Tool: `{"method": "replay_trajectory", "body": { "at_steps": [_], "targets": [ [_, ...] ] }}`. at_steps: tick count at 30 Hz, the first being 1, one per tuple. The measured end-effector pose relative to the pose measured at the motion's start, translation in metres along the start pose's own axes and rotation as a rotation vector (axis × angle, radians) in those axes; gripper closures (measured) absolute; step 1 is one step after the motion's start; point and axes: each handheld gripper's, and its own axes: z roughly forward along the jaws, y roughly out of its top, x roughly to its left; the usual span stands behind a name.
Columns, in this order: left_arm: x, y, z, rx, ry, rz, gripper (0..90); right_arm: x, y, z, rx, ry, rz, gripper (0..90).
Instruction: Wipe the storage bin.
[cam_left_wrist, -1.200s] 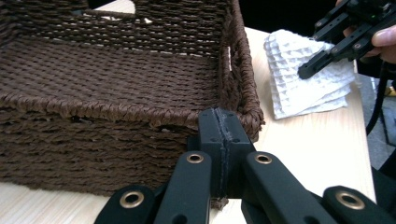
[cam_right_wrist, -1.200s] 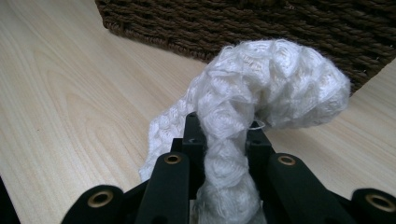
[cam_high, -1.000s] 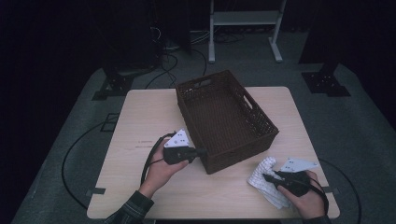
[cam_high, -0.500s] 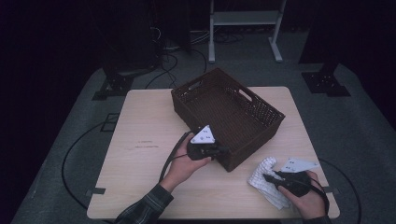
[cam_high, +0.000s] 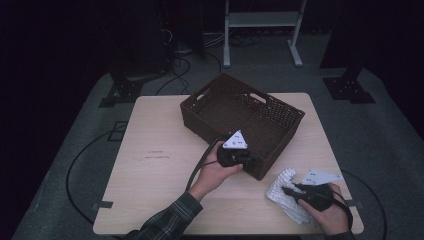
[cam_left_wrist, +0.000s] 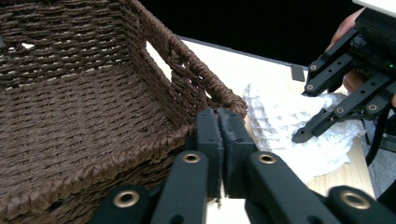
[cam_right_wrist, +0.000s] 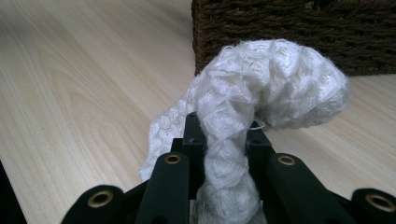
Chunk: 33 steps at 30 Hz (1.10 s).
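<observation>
High view: left gripper (cam_high: 246, 159) clenched at basket (cam_high: 220, 102) rim; right gripper (cam_high: 289, 190) grasping white cloth (cam_high: 280, 184) on table (cam_high: 155, 130)

The basket (cam_high: 243, 120) is dark brown, woven in plaited rows; the cloth (cam_right_wrist: 261, 98) is white with a waffle texture; the table (cam_high: 155, 155) is pale wood with fine grain; both grippers are black; the sleeve (cam_high: 167, 222) is dark plaid.
</observation>
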Motion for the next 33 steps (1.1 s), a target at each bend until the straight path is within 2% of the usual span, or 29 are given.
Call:
{"method": "replay_trajectory", "body": {
  "at_steps": [4, 6, 9, 15, 19, 21, 25, 26, 27, 28, 29, 30, 32, 33],
  "targets": [
    [0.007, 0.004, -0.011, 0.012, 0.028, 0.009, 73.5, 0.000, 0.000, 0.000, -0.001, -0.001, 0.002, 75.7],
    [0.015, 0.007, -0.021, 0.032, 0.047, 0.011, 69.1, 0.000, 0.000, 0.000, 0.000, -0.002, 0.002, 75.7],
    [0.020, 0.009, -0.027, 0.058, 0.048, 0.022, 62.9, 0.000, 0.000, 0.000, 0.000, -0.002, 0.002, 75.7],
    [0.040, 0.010, -0.049, 0.055, 0.100, 0.004, 57.2, 0.000, 0.000, 0.000, 0.001, -0.005, 0.004, 75.7],
    [0.049, 0.010, -0.058, 0.049, 0.113, 0.007, 55.0, -0.001, -0.001, 0.000, 0.001, -0.007, 0.005, 75.7],
    [0.059, 0.009, -0.066, 0.046, 0.118, -0.013, 55.4, -0.001, -0.001, 0.000, 0.000, -0.007, 0.005, 75.7],
    [0.076, 0.008, -0.076, 0.048, 0.138, -0.030, 55.4, 0.000, -0.001, 0.000, 0.003, -0.012, 0.003, 75.7],
    [0.076, 0.008, -0.076, 0.048, 0.138, -0.030, 54.2, 0.000, -0.001, 0.000, 0.003, -0.012, 0.003, 75.7],
    [0.081, 0.008, -0.079, 0.056, 0.149, -0.036, 54.2, 0.000, -0.001, 0.000, 0.004, -0.013, 0.002, 75.7],
    [0.092, 0.009, -0.086, 0.059, 0.166, -0.043, 52.9, 0.000, -0.001, 0.000, 0.004, -0.015, 0.000, 75.7],
    [0.092, 0.009, -0.086, 0.059, 0.166, -0.043, 52.9, 0.000, -0.001, 0.001, 0.003, -0.015, -0.002, 75.7],
    [0.103, 0.008, -0.092, 0.038, 0.188, -0.061, 53.0, 0.000, -0.001, 0.000, 0.004, -0.015, -0.001, 75.7],
    [0.113, 0.007, -0.098, 0.029, 0.220, -0.067, 53.5, -0.001, -0.001, 0.000, 0.003, -0.016, -0.002, 75.7],
    [0.113, 0.007, -0.098, 0.029, 0.220, -0.067, 53.5, -0.001, -0.001, 0.001, 0.004, -0.016, -0.001, 75.7]
  ]
}}
